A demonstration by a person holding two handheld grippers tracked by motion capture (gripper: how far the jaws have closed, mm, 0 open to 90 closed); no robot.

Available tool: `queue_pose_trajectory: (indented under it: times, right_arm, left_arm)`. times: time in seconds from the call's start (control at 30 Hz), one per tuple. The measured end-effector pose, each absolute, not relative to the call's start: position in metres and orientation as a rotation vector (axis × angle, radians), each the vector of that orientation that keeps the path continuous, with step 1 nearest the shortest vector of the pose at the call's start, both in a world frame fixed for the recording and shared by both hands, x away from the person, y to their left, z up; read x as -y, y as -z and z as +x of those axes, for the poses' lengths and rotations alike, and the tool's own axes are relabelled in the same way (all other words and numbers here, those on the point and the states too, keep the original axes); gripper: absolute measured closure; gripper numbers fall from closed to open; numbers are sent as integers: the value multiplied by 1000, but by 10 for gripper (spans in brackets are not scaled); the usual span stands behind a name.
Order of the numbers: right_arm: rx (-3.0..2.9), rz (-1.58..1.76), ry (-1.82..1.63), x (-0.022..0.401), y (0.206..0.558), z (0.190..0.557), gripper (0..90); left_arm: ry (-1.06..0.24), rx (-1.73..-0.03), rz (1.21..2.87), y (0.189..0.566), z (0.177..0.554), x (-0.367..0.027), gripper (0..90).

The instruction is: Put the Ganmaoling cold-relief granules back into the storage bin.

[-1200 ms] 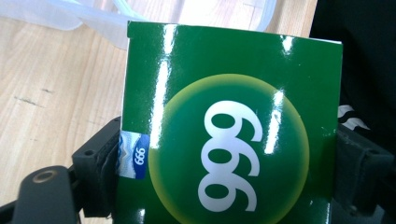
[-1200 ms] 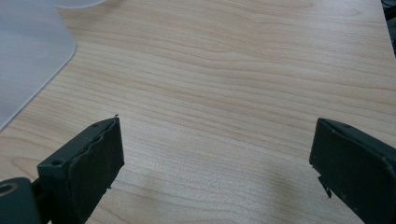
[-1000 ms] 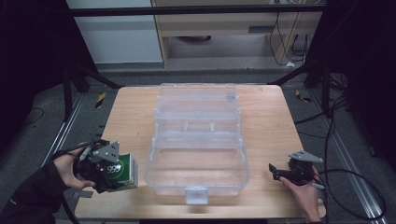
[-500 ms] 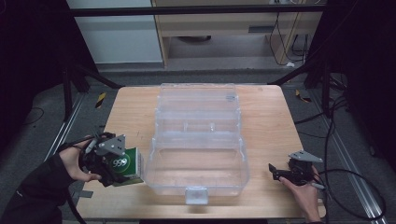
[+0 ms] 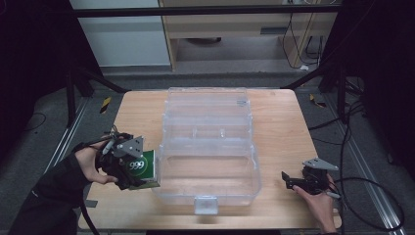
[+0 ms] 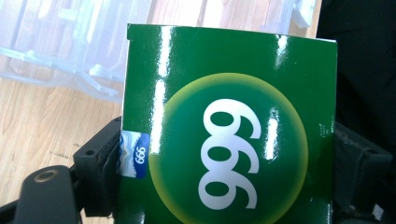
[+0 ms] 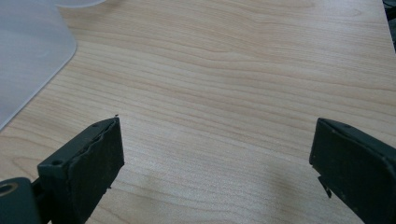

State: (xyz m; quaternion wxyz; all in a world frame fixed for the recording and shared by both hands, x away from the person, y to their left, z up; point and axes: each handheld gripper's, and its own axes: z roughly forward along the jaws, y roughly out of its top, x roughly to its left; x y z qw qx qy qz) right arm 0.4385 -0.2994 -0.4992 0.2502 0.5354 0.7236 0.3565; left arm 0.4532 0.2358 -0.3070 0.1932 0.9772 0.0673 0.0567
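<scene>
At left, our left tongs [image 5: 139, 169] grip the glossy green cardboard box marked 999 [image 5: 142, 167], held upright just beside the left wall of the clear plastic organiser case [image 5: 208, 147]; the open case lies directly to the box's right. At right, our right tongs [image 5: 289, 182] rest open and empty on the pale wooden bench [image 5: 279, 122], well apart.

Left claw [image 5: 139, 171] clamped, right claw [image 5: 288, 180] agape
</scene>
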Motion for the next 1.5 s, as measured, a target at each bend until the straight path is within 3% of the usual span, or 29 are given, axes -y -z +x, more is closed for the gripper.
queue_pose_trajectory:
  times: [1.5]
  right_arm:
    - [-1977,1452,-969,299,500,439,34]
  left_arm:
    - [-130,-77,2767,324,474,-173,145]
